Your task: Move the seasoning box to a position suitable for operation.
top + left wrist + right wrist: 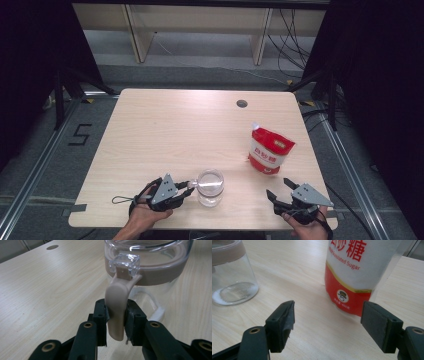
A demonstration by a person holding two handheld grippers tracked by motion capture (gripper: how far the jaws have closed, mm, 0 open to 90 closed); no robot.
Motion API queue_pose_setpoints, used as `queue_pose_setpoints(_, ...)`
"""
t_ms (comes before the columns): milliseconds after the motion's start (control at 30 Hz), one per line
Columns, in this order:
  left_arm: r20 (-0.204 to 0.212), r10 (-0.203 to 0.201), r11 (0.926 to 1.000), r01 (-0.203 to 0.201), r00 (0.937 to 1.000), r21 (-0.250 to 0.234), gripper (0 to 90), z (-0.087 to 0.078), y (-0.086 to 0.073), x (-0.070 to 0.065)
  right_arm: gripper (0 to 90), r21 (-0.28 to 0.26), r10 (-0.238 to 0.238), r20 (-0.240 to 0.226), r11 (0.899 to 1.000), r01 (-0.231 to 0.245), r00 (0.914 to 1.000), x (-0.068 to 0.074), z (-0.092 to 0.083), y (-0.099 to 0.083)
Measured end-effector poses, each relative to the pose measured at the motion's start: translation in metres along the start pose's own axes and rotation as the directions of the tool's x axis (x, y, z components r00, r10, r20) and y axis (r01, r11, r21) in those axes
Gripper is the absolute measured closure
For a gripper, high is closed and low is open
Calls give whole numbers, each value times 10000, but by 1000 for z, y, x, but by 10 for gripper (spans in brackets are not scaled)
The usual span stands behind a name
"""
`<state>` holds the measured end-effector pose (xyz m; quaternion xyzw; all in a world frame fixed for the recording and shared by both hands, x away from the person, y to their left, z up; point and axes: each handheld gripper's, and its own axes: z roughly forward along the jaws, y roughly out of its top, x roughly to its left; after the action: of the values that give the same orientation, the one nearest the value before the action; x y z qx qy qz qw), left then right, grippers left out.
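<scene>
Here, left tongs (116, 315) pinch smooth beige latch (117, 302) of clear glass jar (150, 260); right tongs (328, 322) wide.

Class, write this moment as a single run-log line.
left tongs: shut on jar latch lever | right tongs: open, empty, facing sugar bag | glass jar: upright on table

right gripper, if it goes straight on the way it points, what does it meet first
Most likely the sugar bag: it stands just ahead of the open right gripper, slightly off centre toward one jaw, with bare table between. Depth is hard to judge.
</scene>
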<state>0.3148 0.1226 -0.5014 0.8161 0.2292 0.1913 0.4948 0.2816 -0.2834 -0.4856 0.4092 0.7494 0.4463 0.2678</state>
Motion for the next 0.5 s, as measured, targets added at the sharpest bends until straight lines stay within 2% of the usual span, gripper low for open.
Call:
queue_pose_setpoints(133,63,69,9999,-70,10000,78,732,-1,0,1,284,-1,-71,-24,10000,71,10000,0,0,0)
queue_pose_setpoints(200,-57,277,9994,-275,9996,218,732,-3,1,3,284,4,-27,10,10000,27,10000,0,0,0)
queue_pose_setpoints(233,79,260,9992,-262,9996,314,732,-4,1,5,284,4,-30,13,10000,30,10000,0,0,0)
queue_pose_setpoints(267,47,82,9998,-83,10000,198,736,-4,0,6,284,10,-30,-2,10000,30,10000,0,0,0)
queue_pose_setpoints(333,61,6,9998,-8,10000,188,739,-5,-1,8,284,11,-51,21,10000,51,10000,0,0,0)
queue_pose_setpoints(400,218,299,9992,-305,9993,269,739,-7,0,11,284,-60,-37,15,10000,37,10000,0,0,0)
queue_pose_setpoints(433,233,22,9997,-27,9997,232,739,-7,-1,9,284,-55,-34,14,10000,34,10000,0,0,0)
queue_pose_setpoints(500,223,41,9997,-46,9997,223,739,-7,-1,9,284,-59,-44,21,10000,44,10000,0,0,0)
